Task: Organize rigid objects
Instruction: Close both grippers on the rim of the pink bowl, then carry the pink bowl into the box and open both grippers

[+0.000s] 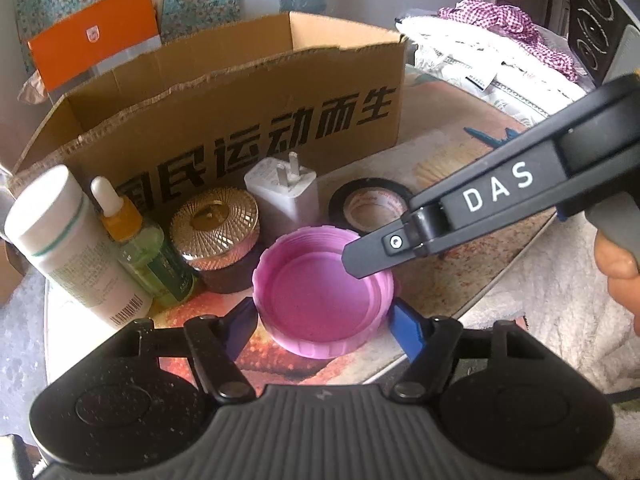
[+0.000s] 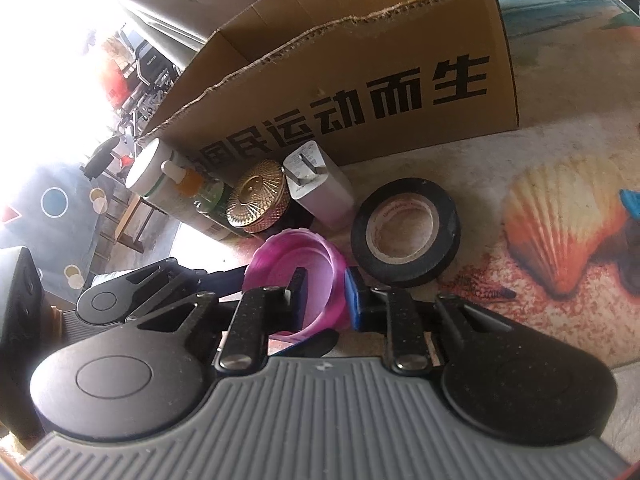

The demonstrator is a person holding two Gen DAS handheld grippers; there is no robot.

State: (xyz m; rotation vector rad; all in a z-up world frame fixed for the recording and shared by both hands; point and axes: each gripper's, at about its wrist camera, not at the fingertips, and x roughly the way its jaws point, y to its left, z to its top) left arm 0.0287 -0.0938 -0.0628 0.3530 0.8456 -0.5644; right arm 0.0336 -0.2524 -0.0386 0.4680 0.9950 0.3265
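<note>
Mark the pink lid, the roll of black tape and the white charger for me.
pink lid [image 1: 320, 300]: left wrist view, on its inner floor.
roll of black tape [image 2: 444, 256]: right wrist view, on its black outer band.
white charger [image 1: 286, 200]: left wrist view, on its front face below the prongs.

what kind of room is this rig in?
Probably a lived-in home room, not a lab: a table with a seashell-print cover, toiletry bottles beside a torn cardboard box, and a pile of laundry behind.
</note>
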